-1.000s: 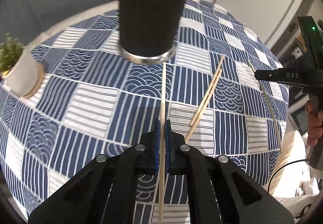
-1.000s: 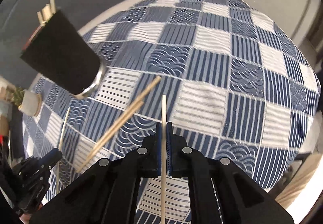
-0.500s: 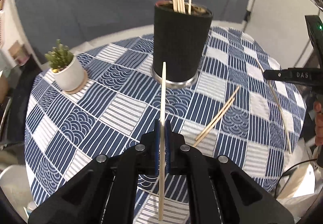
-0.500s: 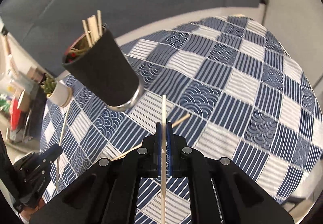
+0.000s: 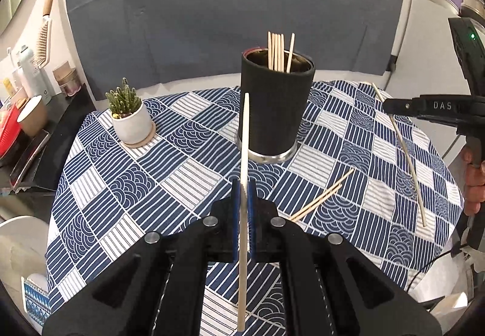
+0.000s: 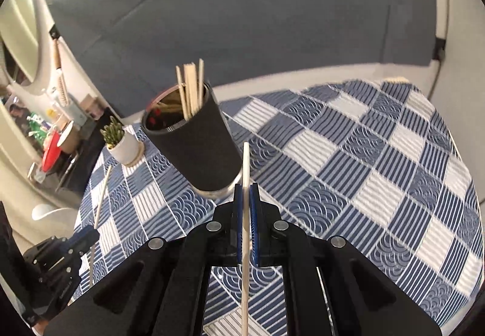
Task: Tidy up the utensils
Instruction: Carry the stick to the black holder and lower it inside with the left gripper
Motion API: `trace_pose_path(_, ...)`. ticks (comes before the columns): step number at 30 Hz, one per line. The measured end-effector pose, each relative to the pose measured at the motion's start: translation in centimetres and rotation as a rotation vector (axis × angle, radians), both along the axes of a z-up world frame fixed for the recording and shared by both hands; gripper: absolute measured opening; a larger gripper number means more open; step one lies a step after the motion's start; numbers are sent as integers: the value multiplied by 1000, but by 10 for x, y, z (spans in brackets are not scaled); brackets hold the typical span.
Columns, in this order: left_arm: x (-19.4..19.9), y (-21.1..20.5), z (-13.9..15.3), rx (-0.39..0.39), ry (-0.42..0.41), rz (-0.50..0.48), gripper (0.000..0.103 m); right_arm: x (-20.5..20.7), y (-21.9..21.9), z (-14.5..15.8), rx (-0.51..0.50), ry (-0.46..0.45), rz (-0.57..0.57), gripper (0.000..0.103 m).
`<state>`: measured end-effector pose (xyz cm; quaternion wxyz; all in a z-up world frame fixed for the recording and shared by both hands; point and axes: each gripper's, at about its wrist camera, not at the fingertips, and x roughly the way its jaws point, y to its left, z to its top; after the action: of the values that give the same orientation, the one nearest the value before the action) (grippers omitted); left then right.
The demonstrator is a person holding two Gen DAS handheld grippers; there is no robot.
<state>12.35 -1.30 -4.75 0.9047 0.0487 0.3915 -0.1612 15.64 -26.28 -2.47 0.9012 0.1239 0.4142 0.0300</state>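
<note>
My left gripper point(image 5: 243, 193) is shut on a pale wooden chopstick point(image 5: 244, 136) that points up toward the black utensil cup point(image 5: 274, 111), which holds several chopsticks. My right gripper point(image 6: 246, 199) is shut on another chopstick point(image 6: 246, 163), just right of the cup point(image 6: 194, 142). Two loose chopsticks point(image 5: 321, 196) lie on the blue patterned tablecloth point(image 5: 182, 172) to the right of the cup. In the left wrist view the right gripper point(image 5: 391, 107) is at the far right with its chopstick point(image 5: 406, 154). In the right wrist view the left gripper point(image 6: 94, 234) is at the lower left.
A small potted cactus point(image 5: 128, 114) stands on the table left of the cup. A cluttered shelf with bottles and a hairbrush point(image 5: 45, 29) is at the far left. A grey backdrop point(image 5: 230, 2) rises behind the round table.
Both grippers have lifted and drawn back from the table with their chopsticks. The cup now appears smaller and its open top with chopsticks is visible.
</note>
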Motion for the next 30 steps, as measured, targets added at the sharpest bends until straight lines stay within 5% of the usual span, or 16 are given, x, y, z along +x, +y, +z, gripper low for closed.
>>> trace_pose_path(13,61,-22,48,-33,-86,-63,5,43,9,64,-19,-185,50,5)
trace_pose_path(24,126,-30,75,-221,-136,-147,5,80,14,90,81,-386,118,5)
trace_pose_path(30,155,-23,76,-452,-146,-214,5,100,17,92,139,-470,152,5)
